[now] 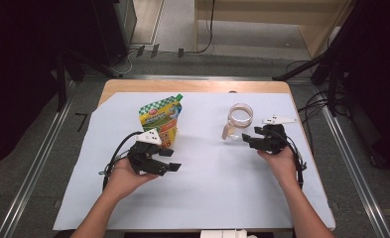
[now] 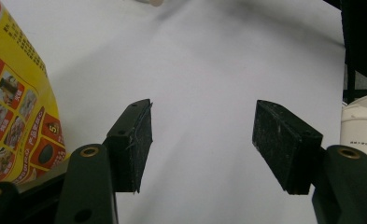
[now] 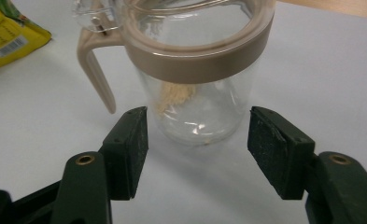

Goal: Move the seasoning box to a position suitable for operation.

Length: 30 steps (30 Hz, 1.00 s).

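**Right gripper lining up on clear jug**

Clear jug w/ beige rim and handle is standing upright on the white sheet, far right of the table, handle pointing left. Right gripper is sitting just near of it; jaws are standing apart, nothing between the pads, jug's base just beyond the tips and not touched. Yellow-green pouch is standing far left of centre, well apart from the jug. Left gripper is hovering just near of the pouch, jaws gaping apart over bare sheet, pouch beside its left jaw in the left gripper view.
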Tool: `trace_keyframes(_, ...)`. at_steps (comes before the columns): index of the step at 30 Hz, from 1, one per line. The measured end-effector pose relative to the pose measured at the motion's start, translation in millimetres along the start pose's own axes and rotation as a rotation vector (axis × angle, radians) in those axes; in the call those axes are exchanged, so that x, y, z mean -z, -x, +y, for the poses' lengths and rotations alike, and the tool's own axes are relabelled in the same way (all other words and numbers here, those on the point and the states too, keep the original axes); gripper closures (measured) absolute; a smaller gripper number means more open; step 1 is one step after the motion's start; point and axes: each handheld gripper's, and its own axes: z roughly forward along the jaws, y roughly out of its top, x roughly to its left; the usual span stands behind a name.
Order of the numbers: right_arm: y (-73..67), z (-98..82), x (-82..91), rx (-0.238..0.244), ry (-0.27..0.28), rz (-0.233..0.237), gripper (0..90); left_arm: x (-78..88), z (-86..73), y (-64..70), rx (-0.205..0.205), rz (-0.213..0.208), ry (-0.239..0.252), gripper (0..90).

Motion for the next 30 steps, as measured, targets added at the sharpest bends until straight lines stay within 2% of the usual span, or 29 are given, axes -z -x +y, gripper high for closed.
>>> trace_keyframes(3, 2.7, 3.8, -4.6, 0.002, 0.022, -0.014, 38.0, 1.4, -1.5, 0.1, 0.005, -0.003, 0.007, 38.4)
trace_keyframes(8, 1.9, 6.8, -11.9, 0.01, 0.044, 0.011, 31.9, 2.6, -3.9, 1.7, 0.009, 0.006, 0.001, 38.4)
trace_keyframes(11, -1.0, 8.2, -15.5, 0.005, 0.054, 0.01, 27.5, 3.6, -4.8, 1.9, 0.008, 0.008, 0.002, 38.4)
trace_keyframes(12, -2.8, 10.3, -20.3, -0.011, 0.061, 0.002, 22.6, 4.4, -6.2, 2.2, 0.014, 0.009, 0.002, 38.4)
trace_keyframes(15, -2.4, 11.5, -25.5, -0.034, 0.062, 0.006, 18.8, 6.0, -7.3, 2.0, 0.017, 0.007, 0.002, 38.4)
trace_keyframes(18, -4.2, 11.5, -33.6, -0.027, 0.065, -0.008, 14.8, 8.3, -8.3, 2.5, 0.019, 0.012, 0.009, 38.4)
trace_keyframes(19, -6.9, 11.6, -39.5, -0.014, 0.066, -0.033, 13.1, 8.9, -9.3, 2.4, 0.022, 0.011, 0.009, 38.4)
trace_keyframes(22, -9.8, 12.4, -47.8, -0.002, 0.08, -0.062, 11.5, 9.7, -10.4, 2.6, 0.026, 0.012, 0.01, 38.4)
trace_keyframes(30, -10.7, 11.3, -57.1, -0.005, 0.125, -0.075, 10.4, 9.5, -11.2, 3.3, 0.028, 0.007, 0.009, 38.4)
